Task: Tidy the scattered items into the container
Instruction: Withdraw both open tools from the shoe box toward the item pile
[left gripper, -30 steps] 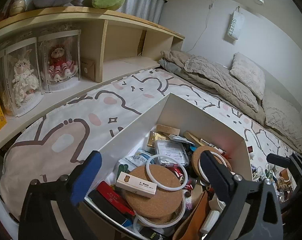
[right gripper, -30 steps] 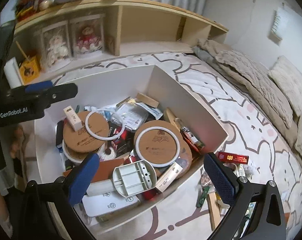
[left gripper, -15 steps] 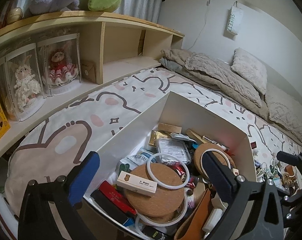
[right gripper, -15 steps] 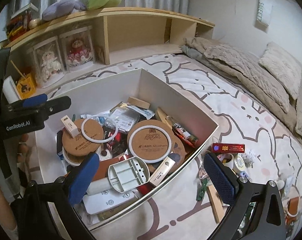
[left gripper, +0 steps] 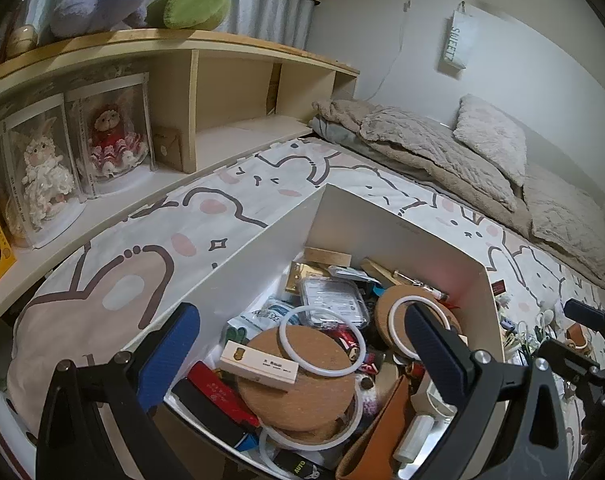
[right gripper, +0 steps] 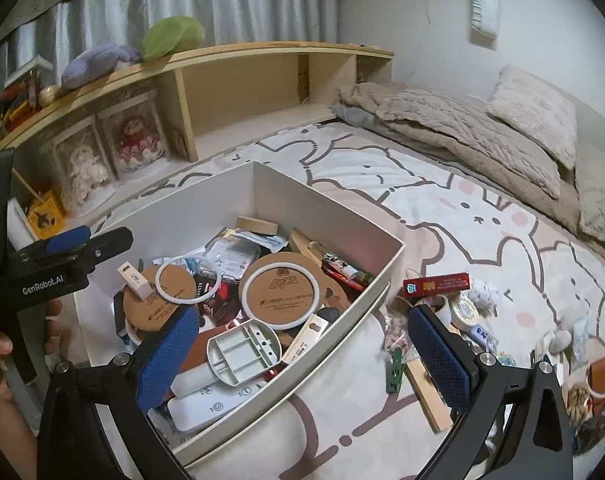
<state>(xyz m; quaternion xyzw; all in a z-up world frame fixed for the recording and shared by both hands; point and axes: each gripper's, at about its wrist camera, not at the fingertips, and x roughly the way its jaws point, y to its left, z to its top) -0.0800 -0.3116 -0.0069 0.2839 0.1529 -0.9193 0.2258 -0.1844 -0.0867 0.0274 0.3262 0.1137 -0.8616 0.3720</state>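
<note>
The bed (right gripper: 442,208) carries a white box (right gripper: 330,208) packed nearly to its rim with cork coasters (right gripper: 280,294), white rings (right gripper: 181,280), a grey tray (right gripper: 244,350) and small packets. At the box's 3 o'clock, loose items lie on the bedsheet: a red packet (right gripper: 436,285), a tape roll (right gripper: 464,311), a wood strip (right gripper: 428,394). Open sheet stretches toward 12 o'clock. Left gripper (left gripper: 302,354) and right gripper (right gripper: 302,354) both have their fingers spread wide, empty.

Your right gripper (right gripper: 304,344) is black, with blue textured pads (right gripper: 438,356) and silver screws at the finger joints. Your left gripper (left gripper: 302,344) matches it, and its side reads "GenRobot.AI" in white.
</note>
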